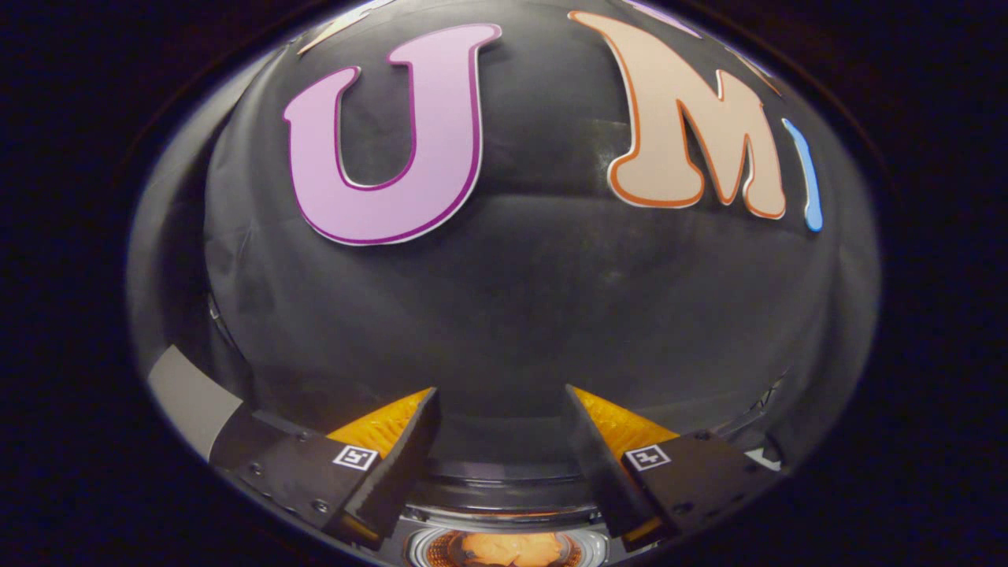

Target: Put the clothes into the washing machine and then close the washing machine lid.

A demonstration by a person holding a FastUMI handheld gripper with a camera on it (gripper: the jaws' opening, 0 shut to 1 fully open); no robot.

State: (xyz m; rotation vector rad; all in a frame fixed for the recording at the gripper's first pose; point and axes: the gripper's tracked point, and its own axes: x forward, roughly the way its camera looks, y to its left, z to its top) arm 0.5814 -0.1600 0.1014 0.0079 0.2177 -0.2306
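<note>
Claw spread, empty; washing machine below fingers.

no readable text here (just two small square coded markers on the tongs).

Washing machine below tool.

Dark, creased black cloth wall across the booth, dimly lit, pale panel beside it.
</note>
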